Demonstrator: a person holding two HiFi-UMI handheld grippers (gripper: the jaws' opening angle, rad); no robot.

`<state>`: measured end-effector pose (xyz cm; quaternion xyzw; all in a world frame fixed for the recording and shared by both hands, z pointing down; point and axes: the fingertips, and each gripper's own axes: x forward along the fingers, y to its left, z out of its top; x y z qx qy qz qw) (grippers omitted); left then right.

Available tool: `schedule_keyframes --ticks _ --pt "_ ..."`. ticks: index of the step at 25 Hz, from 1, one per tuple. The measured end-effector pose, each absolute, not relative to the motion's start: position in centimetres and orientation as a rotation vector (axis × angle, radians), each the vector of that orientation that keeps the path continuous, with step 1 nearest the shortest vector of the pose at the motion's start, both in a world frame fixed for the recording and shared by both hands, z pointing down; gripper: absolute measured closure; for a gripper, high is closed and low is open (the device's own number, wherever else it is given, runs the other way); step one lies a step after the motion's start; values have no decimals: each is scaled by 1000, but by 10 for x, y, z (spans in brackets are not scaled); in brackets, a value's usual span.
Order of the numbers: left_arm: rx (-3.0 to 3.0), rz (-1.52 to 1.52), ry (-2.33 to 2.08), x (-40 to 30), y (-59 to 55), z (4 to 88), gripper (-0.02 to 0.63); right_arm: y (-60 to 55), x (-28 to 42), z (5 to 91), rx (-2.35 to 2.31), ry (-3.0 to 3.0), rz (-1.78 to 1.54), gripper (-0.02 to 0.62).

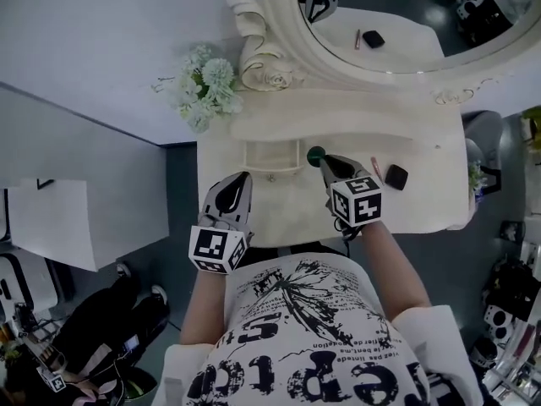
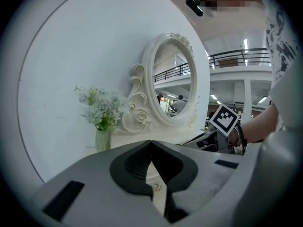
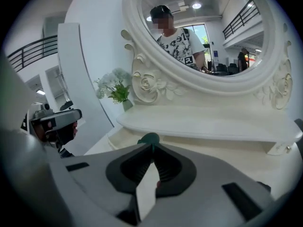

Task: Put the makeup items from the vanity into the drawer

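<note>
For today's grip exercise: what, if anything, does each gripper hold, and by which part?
The right gripper pinches a small dark green round item by its near edge, at its jaw tips. The left gripper holds nothing, jaws together.

Head view overhead; others face mirror [image 2: 173, 84].

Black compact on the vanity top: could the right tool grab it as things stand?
Probably not yet. The right tool is shut on a green round item, so it's occupied. The black compact itself lies uncovered on the vanity just beside it.
</note>
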<state>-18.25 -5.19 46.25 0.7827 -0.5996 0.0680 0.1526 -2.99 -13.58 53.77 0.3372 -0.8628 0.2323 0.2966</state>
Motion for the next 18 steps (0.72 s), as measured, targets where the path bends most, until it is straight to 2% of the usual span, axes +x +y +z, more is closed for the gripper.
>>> schedule_keyframes --ticks 8,14,18 --pt "2108 165 -1879 -240 -17 461 588 -129 -107 551 735 -2286 578 560" --pt "2048 157 -1934 -262 -4 461 588 -126 -127 568 684 -2222 566 552" --pt "2047 153 -1929 -263 -5 463 588 -123 -132 570 672 -2219 555 454"
